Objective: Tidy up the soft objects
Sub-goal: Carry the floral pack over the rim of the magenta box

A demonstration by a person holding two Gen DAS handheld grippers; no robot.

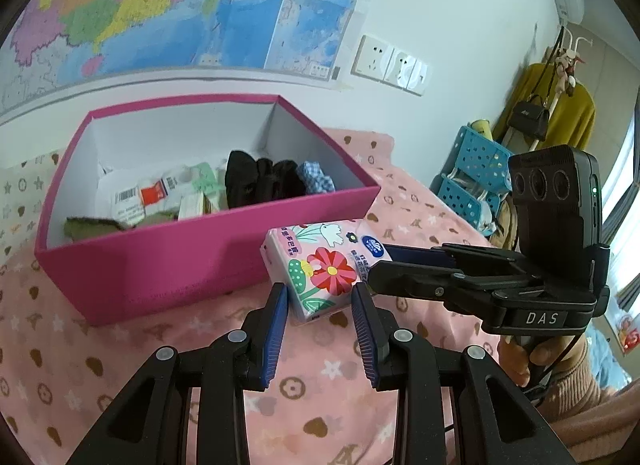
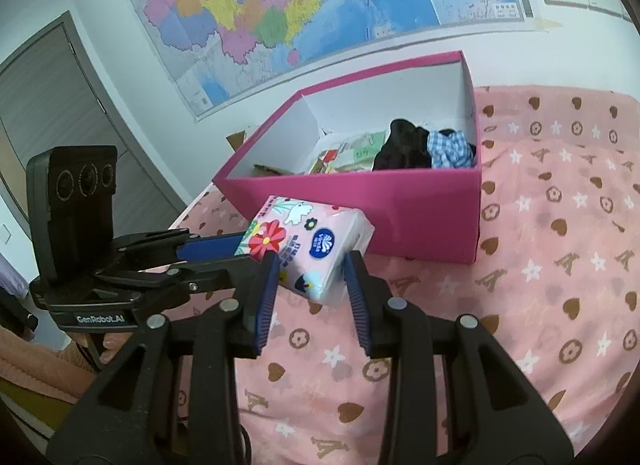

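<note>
A pink flowered tissue pack (image 1: pixel 322 265) lies on the pink blanket just in front of the magenta box (image 1: pixel 168 265). It also shows in the right wrist view (image 2: pixel 308 245), tilted with one end raised. Both grippers close in on it from two sides. My left gripper (image 1: pixel 320 297) has its fingertips at the pack's near corners, jaws apart. My right gripper (image 2: pixel 310 265) straddles the pack's end, jaws apart, pads touching or nearly touching it. The box (image 2: pixel 400 201) holds black cloth (image 1: pixel 260 181), a blue checked cloth (image 2: pixel 450 149) and packets.
A pink patterned blanket (image 2: pixel 540 265) covers the surface. A wall map (image 1: pixel 180 5) hangs behind the box, with wall sockets (image 1: pixel 390 65) beside it. Blue perforated baskets (image 1: pixel 474 173) and a coat rack with a yellow garment (image 1: pixel 560 105) stand at the right.
</note>
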